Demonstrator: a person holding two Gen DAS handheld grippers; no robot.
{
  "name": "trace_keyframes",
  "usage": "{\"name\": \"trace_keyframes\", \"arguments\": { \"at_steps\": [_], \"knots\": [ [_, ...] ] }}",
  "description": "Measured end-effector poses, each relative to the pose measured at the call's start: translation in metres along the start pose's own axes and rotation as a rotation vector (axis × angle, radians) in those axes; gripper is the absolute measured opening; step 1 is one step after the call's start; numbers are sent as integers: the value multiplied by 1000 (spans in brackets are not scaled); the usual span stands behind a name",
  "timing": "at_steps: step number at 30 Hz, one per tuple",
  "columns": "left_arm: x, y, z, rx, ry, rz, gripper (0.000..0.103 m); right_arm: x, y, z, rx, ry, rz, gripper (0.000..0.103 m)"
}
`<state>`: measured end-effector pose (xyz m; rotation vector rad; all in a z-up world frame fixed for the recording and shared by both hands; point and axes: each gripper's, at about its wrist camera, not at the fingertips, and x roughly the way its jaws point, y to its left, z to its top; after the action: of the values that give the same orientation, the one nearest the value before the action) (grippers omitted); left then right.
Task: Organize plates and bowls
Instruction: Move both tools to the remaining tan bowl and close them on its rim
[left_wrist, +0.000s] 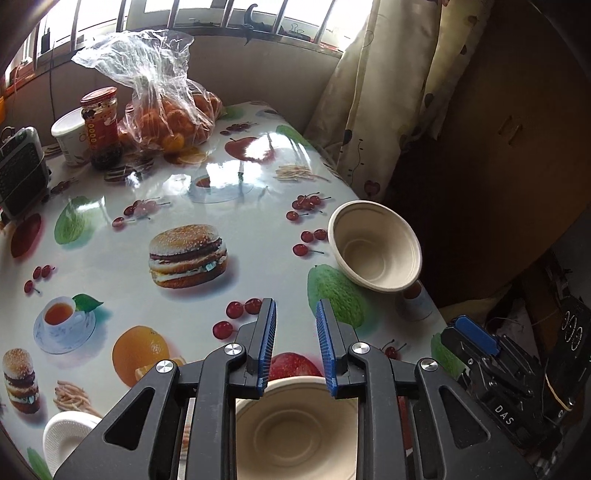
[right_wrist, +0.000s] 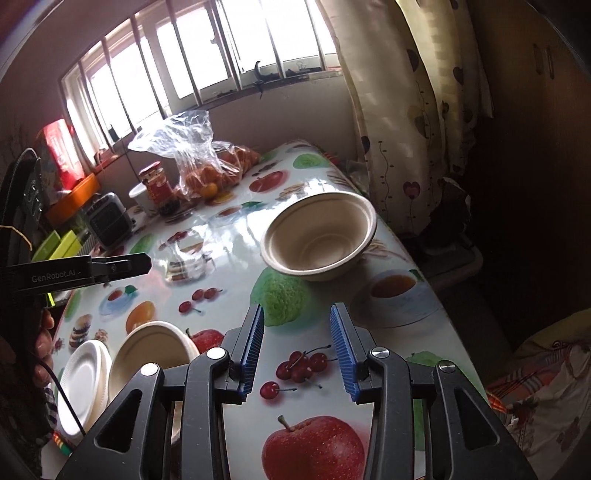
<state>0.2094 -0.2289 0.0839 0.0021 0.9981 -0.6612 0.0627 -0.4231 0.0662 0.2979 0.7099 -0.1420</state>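
My left tool (left_wrist: 295, 325) hangs over the surface (left_wrist: 229, 206) with its blue pads (left_wrist: 267, 343) spread and nothing between them. Just under it, close to me, a beige bowl (left_wrist: 295, 417) sits upright on the printed cloth. A second bowl (left_wrist: 375, 245) sits upright farther off, near the right edge of the surface. A short stack of white plates (left_wrist: 64, 434) lies at the lower left, just beside the near bowl.

My right tool (right_wrist: 299, 345) also stands spread and empty, over printed cherries and a red apple. From this side the far bowl (right_wrist: 319, 234) sits ahead of it, next to the curtain (right_wrist: 391, 110), and the near bowl (right_wrist: 151, 354) and the plates (right_wrist: 85, 380) lie at the lower left, touching or nearly so.

On the left tool's body, seen from the right wrist, I read "GenRobot.AI" (right_wrist: 53, 275). On the right tool's body, seen from the left wrist, I read "DAS" (left_wrist: 504, 413); the rest of that word is cut off.

At the far end of the surface stand a red-lidded jar (left_wrist: 101, 125) with a red and gold label whose writing is too small to read, a white cup (left_wrist: 70, 134) behind it, a clear bag of oranges (left_wrist: 166, 110) and a small grey gadget (left_wrist: 20, 170), perhaps a fan or heater.
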Motion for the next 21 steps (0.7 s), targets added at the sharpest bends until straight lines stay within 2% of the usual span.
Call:
{"name": "trace_keyframes", "arguments": {
  "at_steps": [10,15,21],
  "knots": [
    [38,-10,37,17,36,-30,23,21,-25,22,28,-12,-29,37],
    [59,-16,50,30,61,-3,23,36,-34,28,42,-3,-39,37],
    [81,-22,57,40,83,-11,23,50,-45,37,75,-1,-39,37]
  ]
}}
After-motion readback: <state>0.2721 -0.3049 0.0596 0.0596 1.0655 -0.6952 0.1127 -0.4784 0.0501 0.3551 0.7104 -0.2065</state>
